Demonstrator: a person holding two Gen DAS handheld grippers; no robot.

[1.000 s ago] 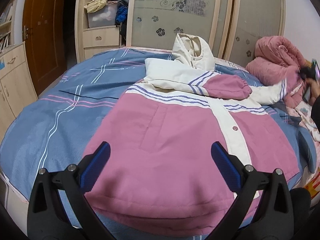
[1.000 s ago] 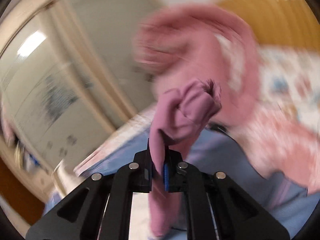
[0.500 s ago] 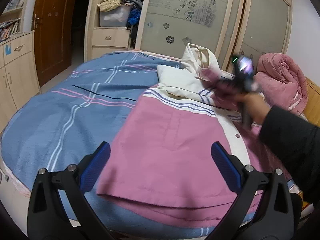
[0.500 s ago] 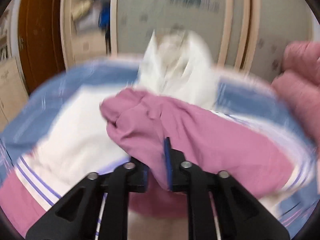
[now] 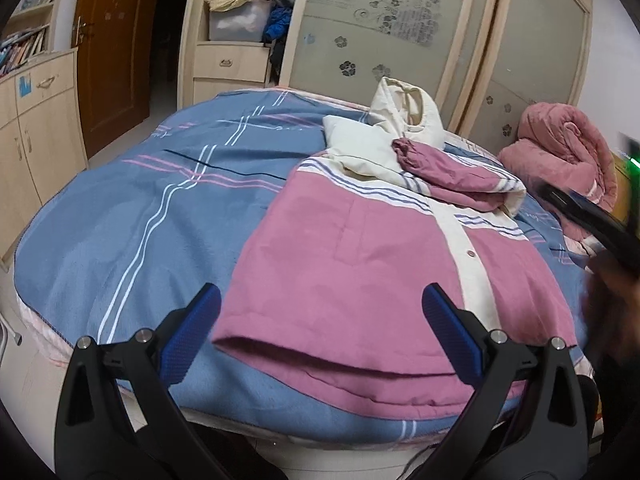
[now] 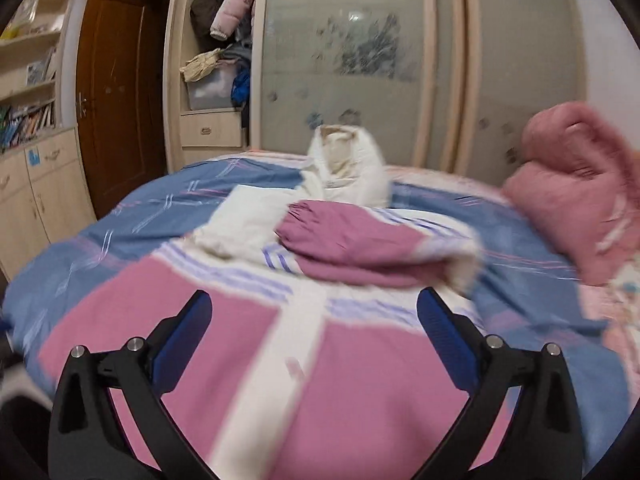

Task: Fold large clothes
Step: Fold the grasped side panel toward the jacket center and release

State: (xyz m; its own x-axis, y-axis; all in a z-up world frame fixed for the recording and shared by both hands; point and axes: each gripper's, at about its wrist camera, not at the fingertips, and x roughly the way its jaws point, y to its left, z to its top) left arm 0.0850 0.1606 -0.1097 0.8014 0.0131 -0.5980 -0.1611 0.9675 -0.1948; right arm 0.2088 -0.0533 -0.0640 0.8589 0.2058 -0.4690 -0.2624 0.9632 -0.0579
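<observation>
A pink and cream hooded jacket (image 5: pixel 360 256) lies flat on the bed, hood (image 5: pixel 404 112) at the far end. Both sleeves are folded across its chest; the pink sleeve (image 5: pixel 444 168) lies on top. The jacket also shows in the right wrist view (image 6: pixel 320 360) with the sleeve (image 6: pixel 352 240). My left gripper (image 5: pixel 320 336) is open and empty, held above the jacket's near hem. My right gripper (image 6: pixel 314 340) is open and empty above the jacket's middle; its body shows at the right edge of the left wrist view (image 5: pixel 592 224).
The bed has a blue striped cover (image 5: pixel 140 216). A rolled pink quilt (image 5: pixel 564 160) lies at the far right. A wardrobe with frosted sliding doors (image 5: pixel 384 28) stands behind, with open shelves of clothes (image 5: pixel 244 12), a cabinet (image 5: pixel 36 120) and a brown door (image 5: pixel 116 48) at left.
My right gripper carried the pink sleeve across the jacket's chest, let go of it and opened, then drew back toward the hem. My left gripper shifted left.
</observation>
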